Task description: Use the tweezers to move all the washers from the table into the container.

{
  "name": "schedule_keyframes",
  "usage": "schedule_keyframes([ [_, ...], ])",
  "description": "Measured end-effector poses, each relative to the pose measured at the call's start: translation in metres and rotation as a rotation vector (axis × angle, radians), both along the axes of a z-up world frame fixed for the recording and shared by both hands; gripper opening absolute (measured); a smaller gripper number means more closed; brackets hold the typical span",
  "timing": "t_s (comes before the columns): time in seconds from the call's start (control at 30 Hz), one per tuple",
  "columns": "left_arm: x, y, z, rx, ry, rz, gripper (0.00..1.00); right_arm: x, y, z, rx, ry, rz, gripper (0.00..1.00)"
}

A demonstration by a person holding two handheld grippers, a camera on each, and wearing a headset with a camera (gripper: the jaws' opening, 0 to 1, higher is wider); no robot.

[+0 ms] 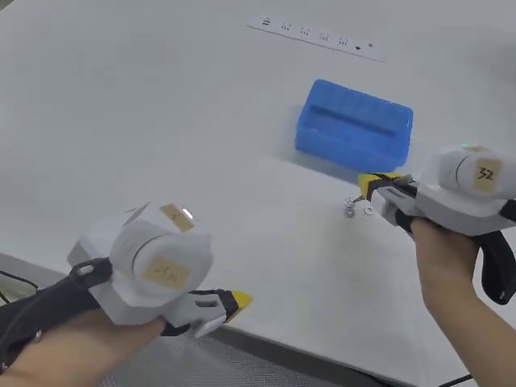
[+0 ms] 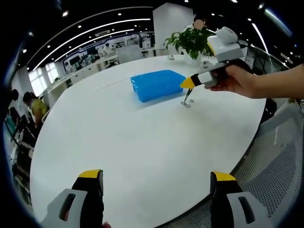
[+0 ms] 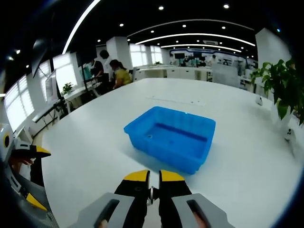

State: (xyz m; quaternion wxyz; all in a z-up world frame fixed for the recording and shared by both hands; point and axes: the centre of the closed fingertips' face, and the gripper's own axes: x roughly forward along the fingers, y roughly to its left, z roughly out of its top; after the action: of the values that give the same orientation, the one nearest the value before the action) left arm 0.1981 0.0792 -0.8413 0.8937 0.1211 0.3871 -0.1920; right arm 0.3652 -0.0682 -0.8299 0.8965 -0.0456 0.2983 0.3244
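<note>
Right gripper (image 1: 369, 187) is held level over the table (image 1: 161, 121), jaws clamped on the tweezers (image 1: 355, 201). The tweezer tips angle down to the washers (image 1: 368, 211), which lie on the table just beside the blue container (image 1: 355, 125). Left gripper (image 2: 156, 178) is low at the near table edge, jaws spread wide.

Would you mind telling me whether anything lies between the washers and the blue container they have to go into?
Nothing visible does. The washers lie on the white table just in front of the container, under the tweezers held in the right gripper. Only bare table surface separates them from it.
</note>
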Motion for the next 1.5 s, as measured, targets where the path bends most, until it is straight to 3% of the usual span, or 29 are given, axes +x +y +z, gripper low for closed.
schedule_keyframes([
  [0.43,-0.001,0.000,-0.001,0.000,0.008,0.000,0.95,0.001,-0.001,-0.005,-0.019,0.040,-0.010,0.03],
  [0.7,-0.001,-0.001,-0.002,0.004,0.010,-0.007,0.95,0.009,0.006,-0.008,-0.109,0.077,0.023,0.03],
  [0.83,-0.002,-0.001,-0.002,0.002,0.012,-0.007,0.94,0.008,0.011,-0.009,-0.173,0.021,0.074,0.03],
  [0.93,-0.002,-0.001,-0.002,0.001,0.014,-0.008,0.94,0.005,0.017,-0.013,-0.187,-0.010,0.097,0.03],
  [1.0,-0.002,-0.001,-0.003,0.004,0.017,-0.010,0.94,0.007,0.016,-0.015,-0.222,-0.067,0.103,0.03],
  [1.1,-0.002,-0.001,-0.003,0.005,0.019,-0.008,0.94,0.004,0.015,-0.014,-0.197,-0.084,0.094,0.03],
  [1.3,-0.002,-0.001,-0.003,0.006,0.018,-0.009,0.94,0.010,0.011,-0.013,-0.119,-0.009,0.056,0.02],
  [1.5,-0.002,0.000,-0.003,0.008,0.018,-0.009,0.94,0.010,0.011,-0.002,-0.132,-0.010,0.085,0.02],
])
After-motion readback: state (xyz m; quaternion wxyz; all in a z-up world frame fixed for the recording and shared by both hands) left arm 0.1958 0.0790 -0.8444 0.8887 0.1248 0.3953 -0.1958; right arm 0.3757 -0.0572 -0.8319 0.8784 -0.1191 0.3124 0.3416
